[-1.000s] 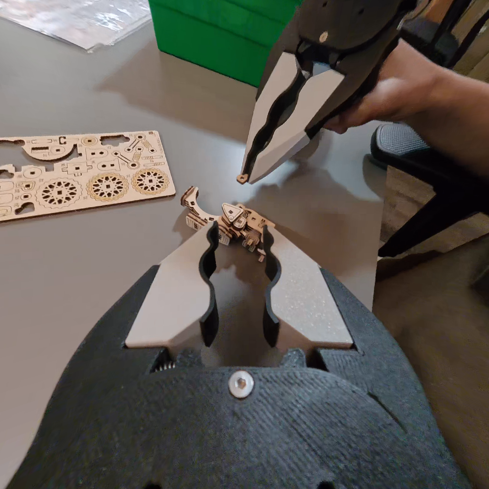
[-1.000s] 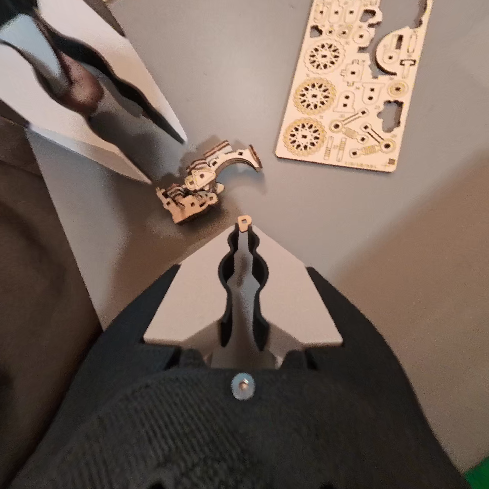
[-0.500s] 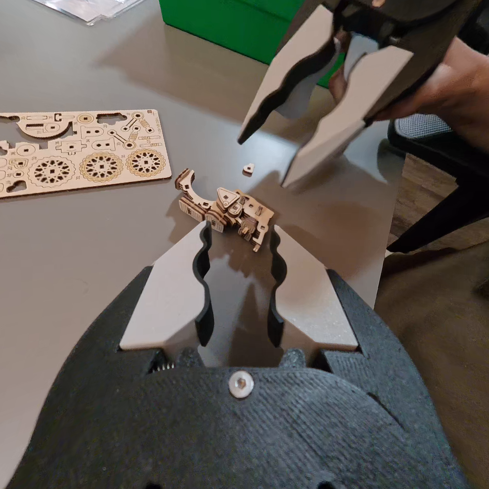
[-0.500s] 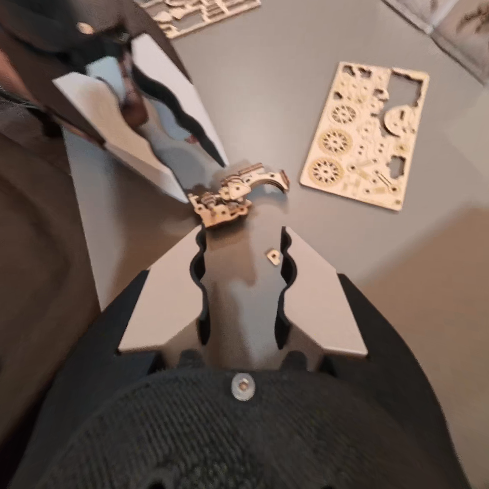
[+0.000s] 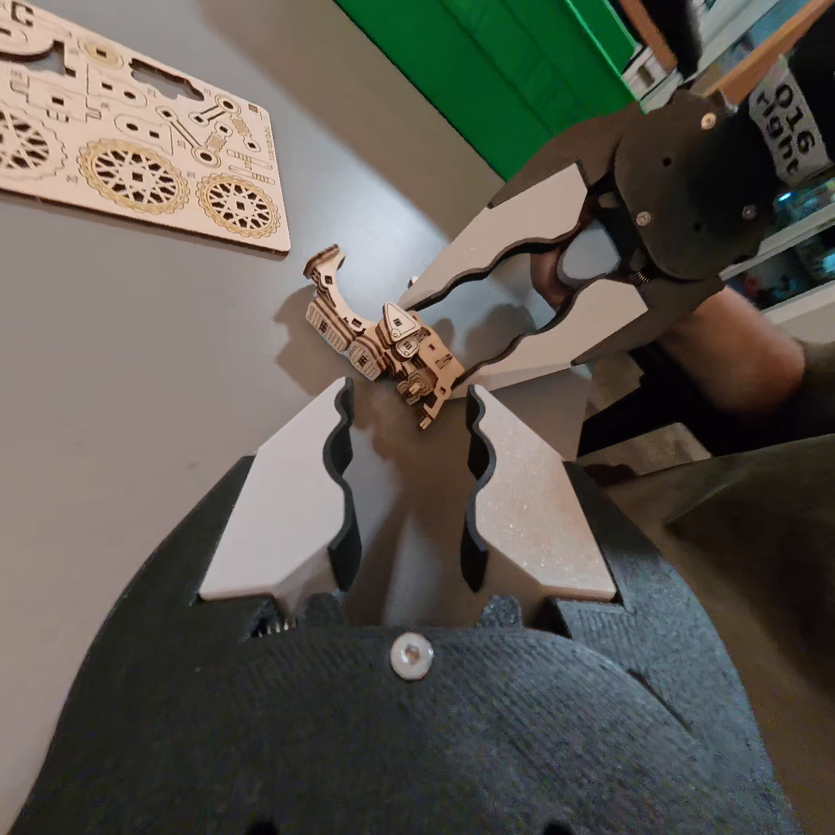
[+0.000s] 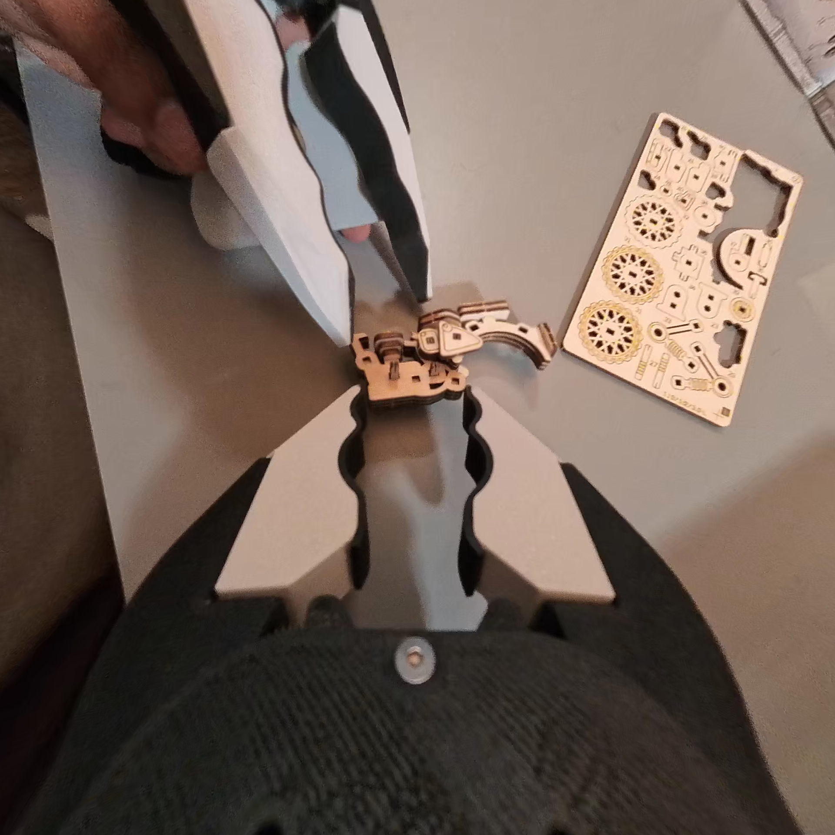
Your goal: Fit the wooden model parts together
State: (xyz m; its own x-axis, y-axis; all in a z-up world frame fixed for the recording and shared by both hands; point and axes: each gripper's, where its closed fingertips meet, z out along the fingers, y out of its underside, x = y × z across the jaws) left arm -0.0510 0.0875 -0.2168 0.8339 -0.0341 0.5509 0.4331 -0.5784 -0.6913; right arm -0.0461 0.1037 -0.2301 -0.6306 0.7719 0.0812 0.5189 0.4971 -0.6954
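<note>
A: Nearest in the left wrist view, the left gripper [image 5: 409, 397] stands wide and empty, its tips just short of the half-built wooden model [image 5: 384, 348] lying on the grey surface [image 5: 135, 361].

B: And the right gripper [image 6: 409, 397]?

A: Also spread wide, holding nothing, its tips on either side of the model's flat base [image 6: 409, 379].

B: So which step is this?

A: I judge both are closing in to take hold of the model; nothing is gripped yet. Next the right needs to close squarely on the base without tipping it.

B: Farther off?

A: The sheet of uncut parts [image 6: 677, 271], well apart, and a green box [image 5: 474, 68] behind.
</note>
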